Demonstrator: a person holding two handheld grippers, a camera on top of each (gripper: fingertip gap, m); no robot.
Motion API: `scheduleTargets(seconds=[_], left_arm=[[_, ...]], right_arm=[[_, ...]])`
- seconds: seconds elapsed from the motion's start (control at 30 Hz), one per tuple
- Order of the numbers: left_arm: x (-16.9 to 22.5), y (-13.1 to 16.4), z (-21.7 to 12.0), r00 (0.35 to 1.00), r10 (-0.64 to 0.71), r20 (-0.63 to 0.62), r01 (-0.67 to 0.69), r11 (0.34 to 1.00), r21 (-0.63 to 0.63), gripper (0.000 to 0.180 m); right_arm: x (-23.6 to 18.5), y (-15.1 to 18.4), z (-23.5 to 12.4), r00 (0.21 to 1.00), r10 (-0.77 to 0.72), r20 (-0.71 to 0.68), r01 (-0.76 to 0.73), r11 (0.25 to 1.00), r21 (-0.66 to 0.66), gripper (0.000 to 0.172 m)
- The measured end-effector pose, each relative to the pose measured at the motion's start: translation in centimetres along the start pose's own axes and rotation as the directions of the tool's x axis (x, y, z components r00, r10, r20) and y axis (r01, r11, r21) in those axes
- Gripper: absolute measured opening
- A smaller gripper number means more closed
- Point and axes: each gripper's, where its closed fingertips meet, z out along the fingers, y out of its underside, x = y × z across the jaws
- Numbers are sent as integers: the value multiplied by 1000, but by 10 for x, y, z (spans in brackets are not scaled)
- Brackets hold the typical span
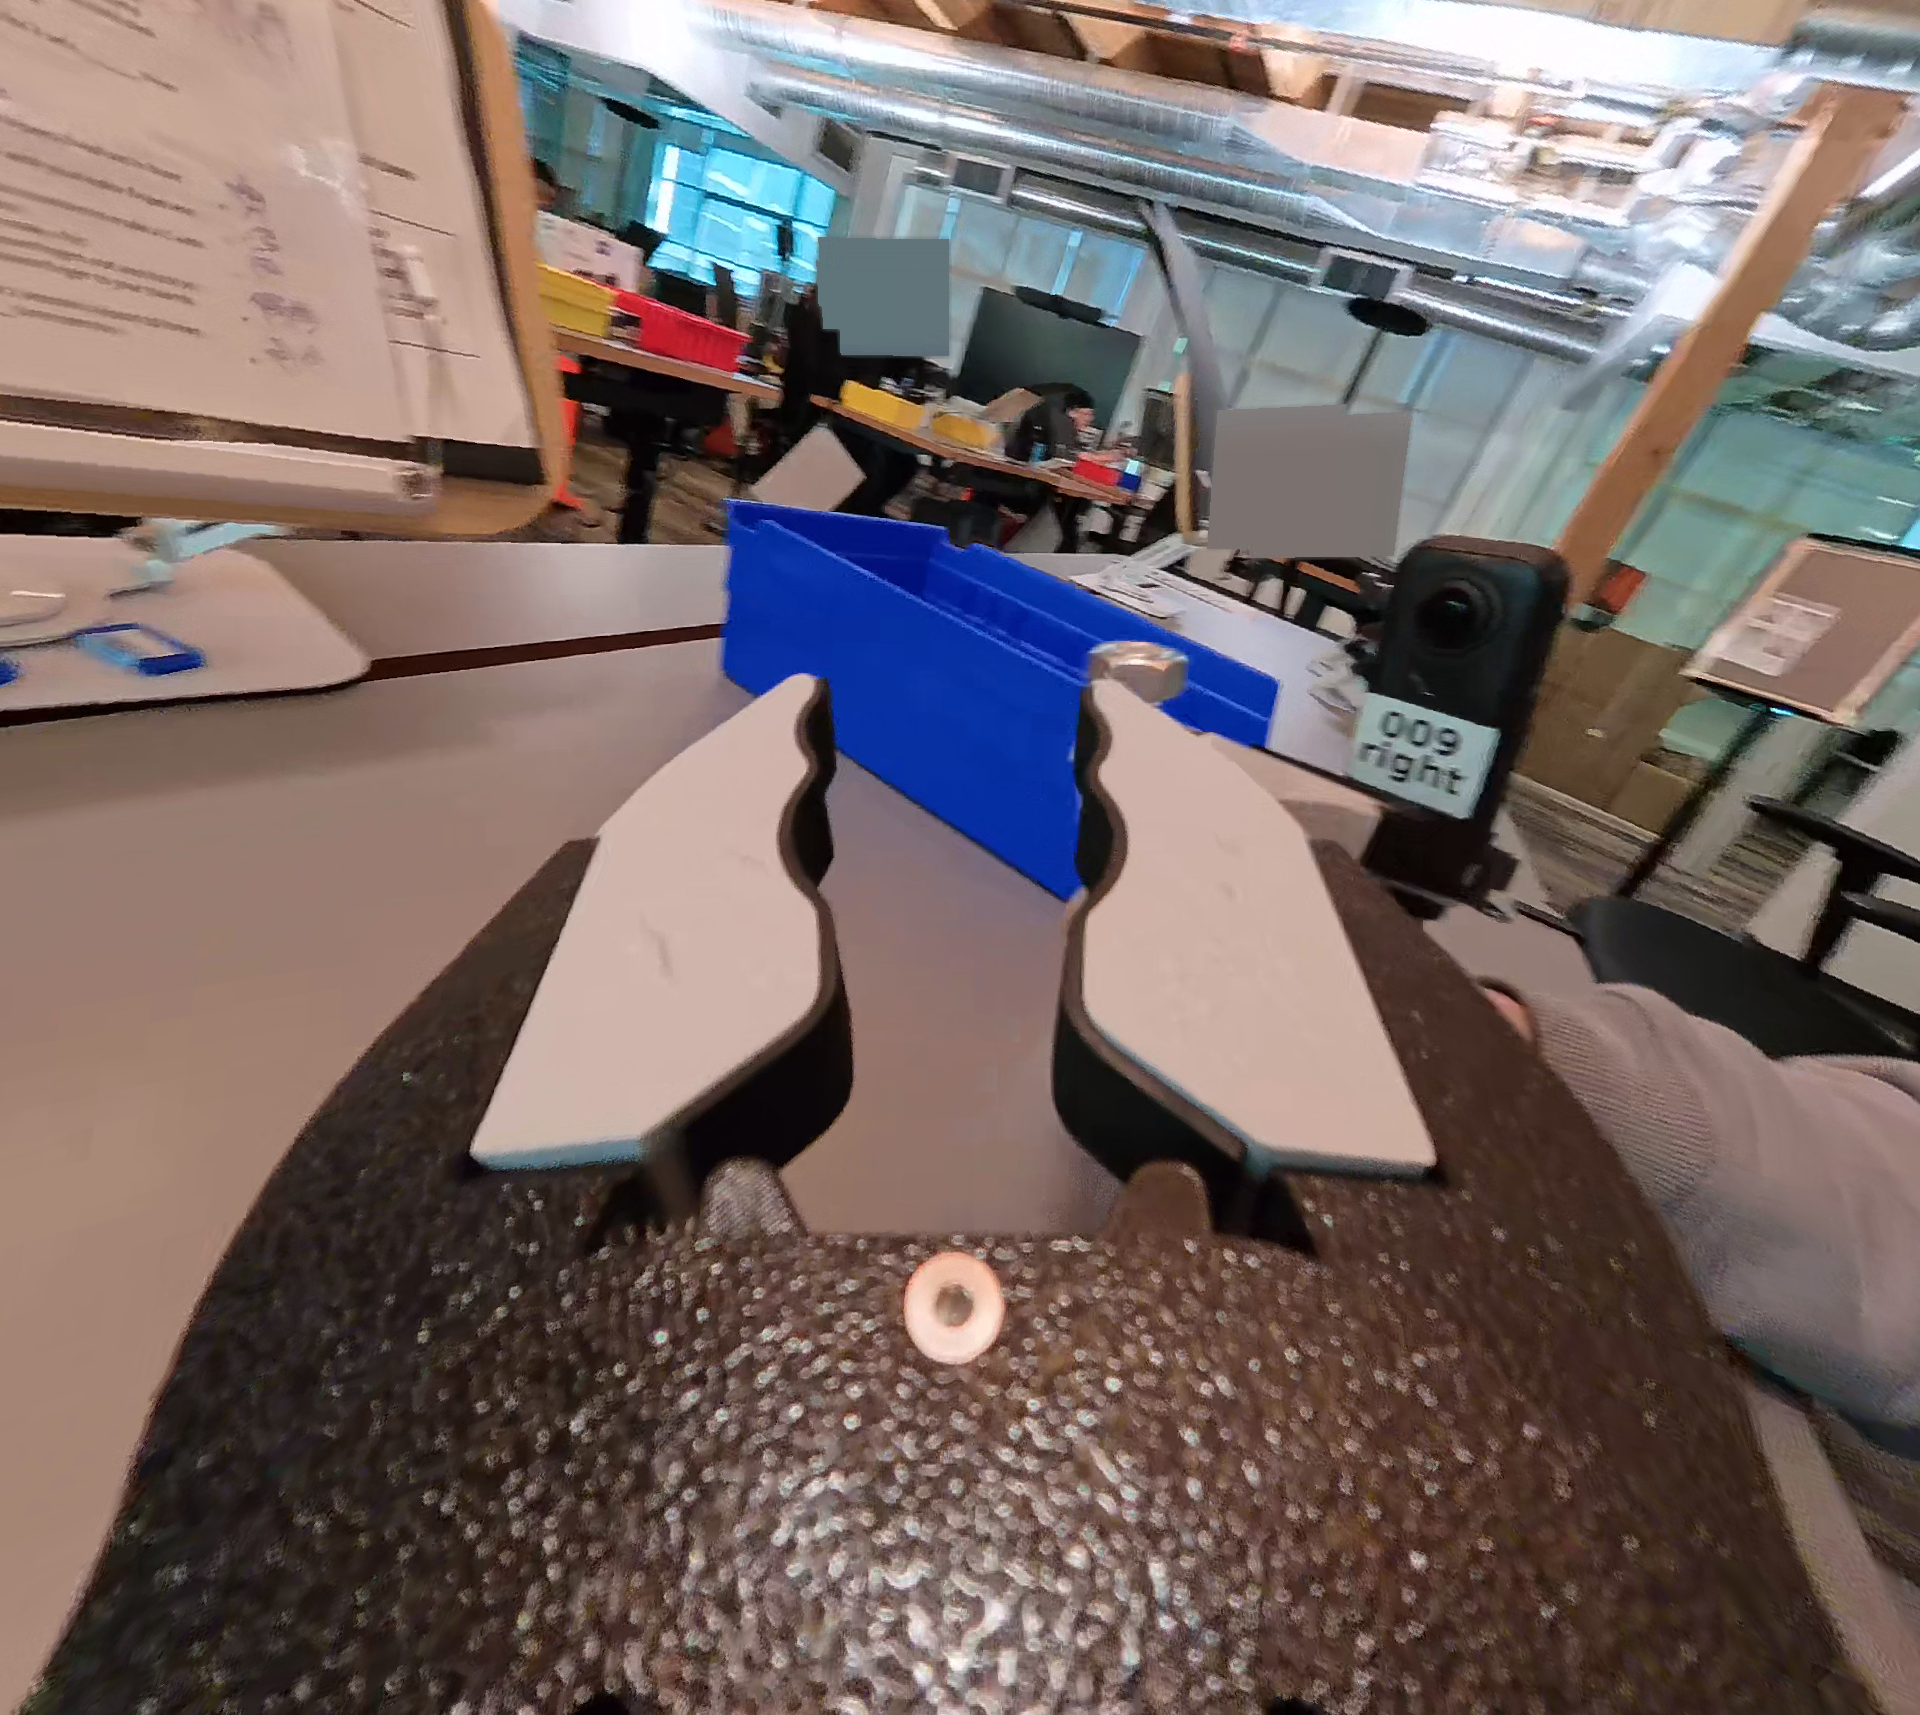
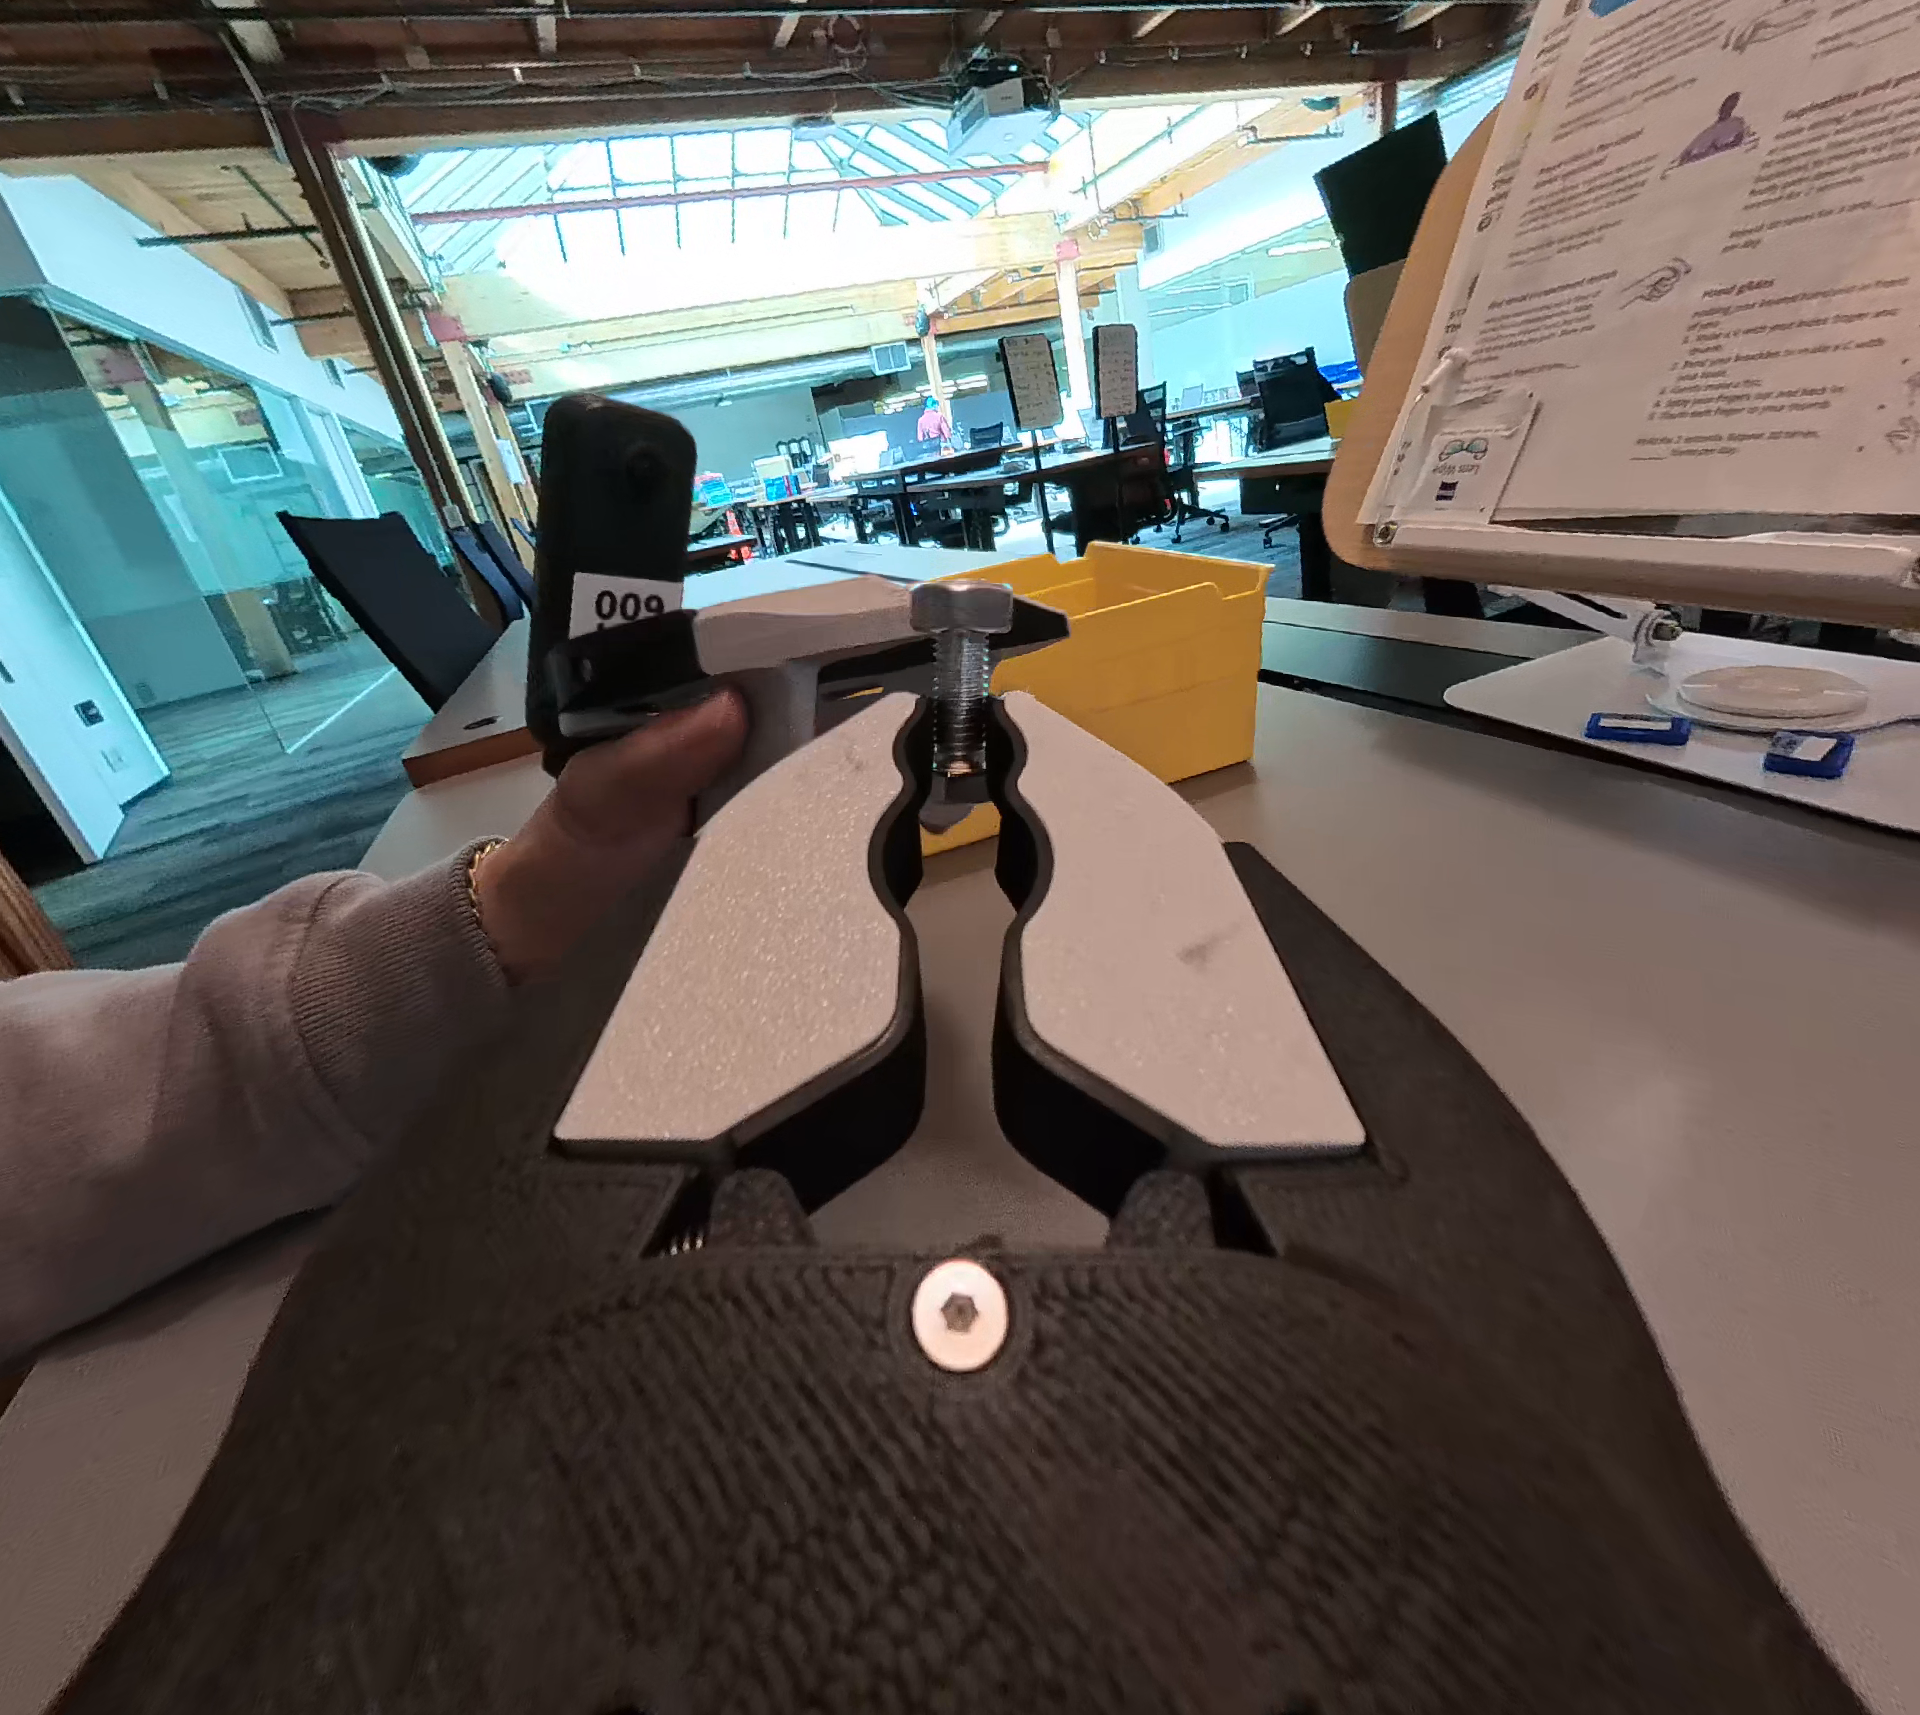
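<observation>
Jaws of the right gripper point(image 2: 961, 735) pinch a silver hex-head bolt point(image 2: 961, 657) by its threaded shank, both pads pressed against the threads; the bolt stands upright with its head above the fingertips and its long axis vertical. Jaws of the left gripper point(image 1: 951, 709) are spread with nothing between them. In the right wrist view the left gripper reaches in from the left, level with the bolt head, one finger passing behind it. In the left wrist view the bolt head point(image 1: 1138, 670) shows just at the tip of that gripper's right finger point(image 1: 1195, 886), not in the gap. A yellow bin point(image 2: 1143, 678) stands on the grey counter point(image 2: 1507, 938) behind the bolt; a blue bin point(image 1: 935, 678) lies ahead of the left gripper.
</observation>
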Motion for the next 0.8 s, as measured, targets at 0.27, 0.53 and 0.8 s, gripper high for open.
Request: scheduleTargets(seconds=[0.27, 0.53, 0.8], left_arm=[[22, 0, 4, 992, -36, -122, 38, 999, 15, 52], [-8, 3, 0, 999, -16, 39, 16, 1000, -2, 46], [9, 4, 3, 997, -35, -75, 34, 999, -9, 54]], right_arm=[[-6, 7, 4, 1000, -21, 17, 22, 999, -31, 9], [0, -1, 0, 1000, 19, 7, -19, 1000, 4, 9], [0, -1, 0, 998, 64, 20, -64, 998, 11, 9]])
